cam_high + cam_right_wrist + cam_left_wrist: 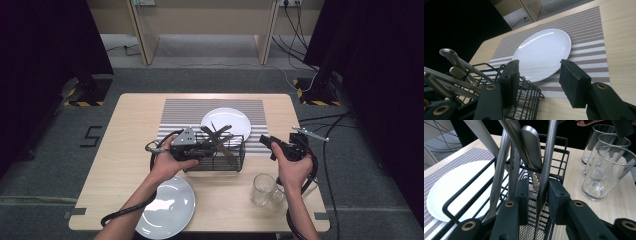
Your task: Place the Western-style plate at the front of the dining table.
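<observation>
While the wire caddy (220,152) is sitting mid-tabletop, left gripper (537,195) fingers are closing round a utensil handle (544,177) w/ slight gap, for lifting; right gripper (537,82) is hovering wide open, empty.

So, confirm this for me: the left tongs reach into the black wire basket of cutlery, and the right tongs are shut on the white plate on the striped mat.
Not quite. The right tongs are open and hold nothing; the white plate lies beyond them on the striped mat, as the right gripper view shows. The left tongs do reach into the black wire basket of cutlery.
</observation>
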`<move>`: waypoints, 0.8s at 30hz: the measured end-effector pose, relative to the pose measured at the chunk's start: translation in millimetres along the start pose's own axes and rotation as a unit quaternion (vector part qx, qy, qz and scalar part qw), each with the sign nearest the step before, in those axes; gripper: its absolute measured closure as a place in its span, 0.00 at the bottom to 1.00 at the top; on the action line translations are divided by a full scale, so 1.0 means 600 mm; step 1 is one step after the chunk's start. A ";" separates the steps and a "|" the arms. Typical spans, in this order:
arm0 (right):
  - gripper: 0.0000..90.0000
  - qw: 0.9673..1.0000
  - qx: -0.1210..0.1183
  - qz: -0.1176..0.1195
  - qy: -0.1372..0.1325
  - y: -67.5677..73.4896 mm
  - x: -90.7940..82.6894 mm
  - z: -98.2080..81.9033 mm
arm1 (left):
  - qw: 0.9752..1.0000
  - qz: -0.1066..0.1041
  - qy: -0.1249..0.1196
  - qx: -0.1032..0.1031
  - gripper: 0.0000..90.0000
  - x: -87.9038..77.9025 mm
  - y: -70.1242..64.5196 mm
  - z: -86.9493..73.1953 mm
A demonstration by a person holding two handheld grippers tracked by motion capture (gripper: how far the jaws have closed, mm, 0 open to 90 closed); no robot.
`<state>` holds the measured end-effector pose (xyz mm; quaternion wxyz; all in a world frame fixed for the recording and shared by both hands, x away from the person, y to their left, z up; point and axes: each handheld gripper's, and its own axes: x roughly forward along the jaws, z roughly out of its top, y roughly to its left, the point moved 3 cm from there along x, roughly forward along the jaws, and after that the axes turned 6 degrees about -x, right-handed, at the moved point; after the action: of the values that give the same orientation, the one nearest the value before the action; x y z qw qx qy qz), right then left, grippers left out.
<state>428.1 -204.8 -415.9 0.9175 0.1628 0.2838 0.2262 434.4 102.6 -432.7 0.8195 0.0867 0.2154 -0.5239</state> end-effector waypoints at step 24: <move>0.56 1.000 0.001 -0.001 0.000 -0.001 0.000 0.000 | 1.000 -0.019 0.000 0.019 0.90 0.002 0.002 0.000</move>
<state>428.2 -205.3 -416.1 0.9175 0.1634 0.2839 0.2254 435.8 102.4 -433.5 0.8073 0.0985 0.2071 -0.5437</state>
